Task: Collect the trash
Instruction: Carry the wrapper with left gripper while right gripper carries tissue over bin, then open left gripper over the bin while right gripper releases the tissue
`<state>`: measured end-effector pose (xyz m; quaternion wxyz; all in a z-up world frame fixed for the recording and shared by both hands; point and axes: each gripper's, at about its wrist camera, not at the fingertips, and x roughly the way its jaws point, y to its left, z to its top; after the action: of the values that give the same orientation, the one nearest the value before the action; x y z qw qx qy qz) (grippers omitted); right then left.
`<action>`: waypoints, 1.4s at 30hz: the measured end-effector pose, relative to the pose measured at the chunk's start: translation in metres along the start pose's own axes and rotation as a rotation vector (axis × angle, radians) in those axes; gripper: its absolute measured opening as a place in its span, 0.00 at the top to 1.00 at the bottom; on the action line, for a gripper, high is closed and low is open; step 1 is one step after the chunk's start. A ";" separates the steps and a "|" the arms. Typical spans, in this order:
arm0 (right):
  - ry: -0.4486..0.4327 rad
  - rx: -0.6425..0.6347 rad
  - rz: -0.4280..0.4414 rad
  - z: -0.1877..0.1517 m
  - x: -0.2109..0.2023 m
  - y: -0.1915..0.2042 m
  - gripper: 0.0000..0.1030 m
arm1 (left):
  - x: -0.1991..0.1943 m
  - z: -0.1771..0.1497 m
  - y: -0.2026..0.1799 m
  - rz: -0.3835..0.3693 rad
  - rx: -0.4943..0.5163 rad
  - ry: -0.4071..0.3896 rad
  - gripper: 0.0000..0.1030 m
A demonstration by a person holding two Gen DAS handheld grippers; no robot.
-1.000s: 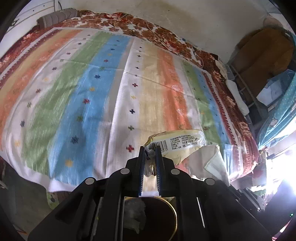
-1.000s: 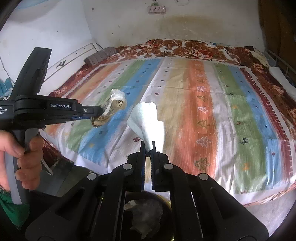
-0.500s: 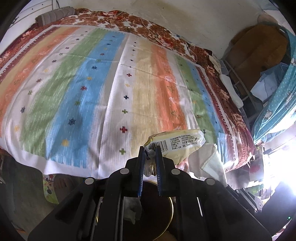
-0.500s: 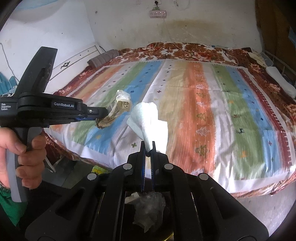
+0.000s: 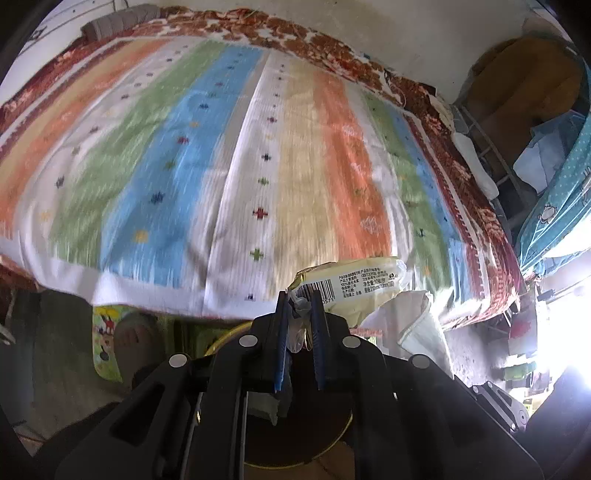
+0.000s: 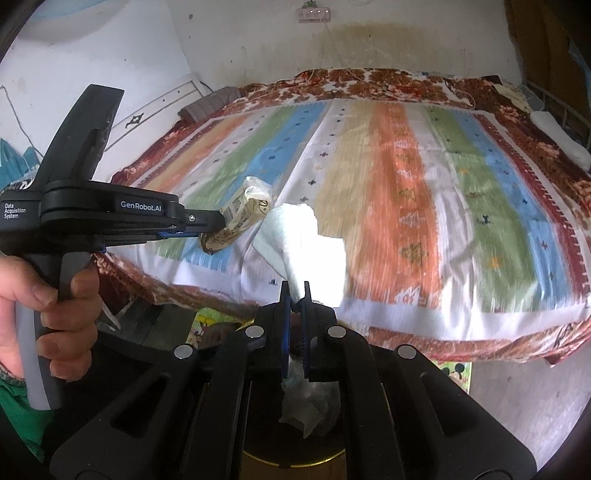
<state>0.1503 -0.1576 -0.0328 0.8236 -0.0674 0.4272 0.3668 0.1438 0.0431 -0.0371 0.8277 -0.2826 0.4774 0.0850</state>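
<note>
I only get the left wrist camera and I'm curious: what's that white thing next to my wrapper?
Observer: A white tissue, pinched in the shut right gripper.
Operator: Who's holding the left gripper with my wrapper?
Observer: A bare hand wraps around its handle.
Operator: Anything on the wall behind the bed?
Observer: A white power strip, high on the wall.

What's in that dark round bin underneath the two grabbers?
The bin holds crumpled whitish trash, seen between the right gripper arms. The black gripper bodies cover most of the opening, so anything else inside is hidden.
</note>
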 end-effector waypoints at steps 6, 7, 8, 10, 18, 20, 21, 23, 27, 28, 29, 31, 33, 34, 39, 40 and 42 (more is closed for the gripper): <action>0.053 0.025 0.007 -0.019 0.008 0.001 0.96 | 0.007 -0.017 0.008 0.018 -0.037 0.043 0.89; 0.059 0.026 0.008 -0.021 0.009 0.001 0.96 | 0.008 -0.019 0.009 0.023 -0.044 0.045 0.88; 0.068 0.029 0.010 -0.024 0.011 0.002 0.96 | 0.008 -0.022 0.010 0.027 -0.053 0.045 0.88; 0.081 0.036 0.009 -0.030 0.013 0.003 0.96 | 0.010 -0.026 0.012 0.041 -0.071 0.053 0.88; 0.188 0.121 -0.014 -0.052 0.033 -0.008 0.96 | 0.027 -0.043 0.016 0.056 -0.110 0.128 0.88; 0.211 0.136 -0.009 -0.056 0.038 -0.010 0.96 | 0.030 -0.048 0.016 0.068 -0.110 0.140 0.88; 0.223 0.138 -0.014 -0.057 0.040 -0.010 0.96 | 0.032 -0.050 0.016 0.075 -0.114 0.146 0.88; 0.236 0.139 -0.021 -0.059 0.043 -0.011 0.96 | 0.038 -0.053 0.019 0.088 -0.126 0.168 0.88; 0.278 0.175 -0.005 -0.064 0.051 -0.015 0.96 | 0.045 -0.057 0.020 0.069 -0.136 0.203 0.88; 0.287 0.187 0.002 -0.065 0.053 -0.016 0.96 | 0.045 -0.058 0.020 0.064 -0.136 0.206 0.88; 0.301 0.192 0.010 -0.067 0.055 -0.017 0.95 | 0.045 -0.057 0.020 0.066 -0.135 0.200 0.86; 0.310 0.196 0.017 -0.069 0.057 -0.016 0.85 | 0.045 -0.057 0.020 0.079 -0.132 0.191 0.76; 0.311 0.200 0.017 -0.069 0.057 -0.016 0.74 | 0.045 -0.056 0.020 0.079 -0.136 0.191 0.66; 0.311 0.201 0.016 -0.069 0.057 -0.017 0.74 | 0.045 -0.056 0.020 0.080 -0.136 0.191 0.65; 0.298 0.197 0.026 -0.067 0.050 -0.013 0.72 | 0.038 -0.055 0.017 0.059 -0.129 0.175 0.58; 0.289 0.190 0.021 -0.066 0.046 -0.012 0.71 | 0.035 -0.055 0.014 0.058 -0.110 0.169 0.57; 0.269 0.173 0.005 -0.064 0.039 -0.011 0.71 | 0.031 -0.055 0.011 0.066 -0.075 0.160 0.55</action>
<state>0.1301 -0.1714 -0.1047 0.7608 -0.0437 0.5638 0.3184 0.1151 0.0179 -0.0880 0.7724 -0.3034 0.5477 0.1072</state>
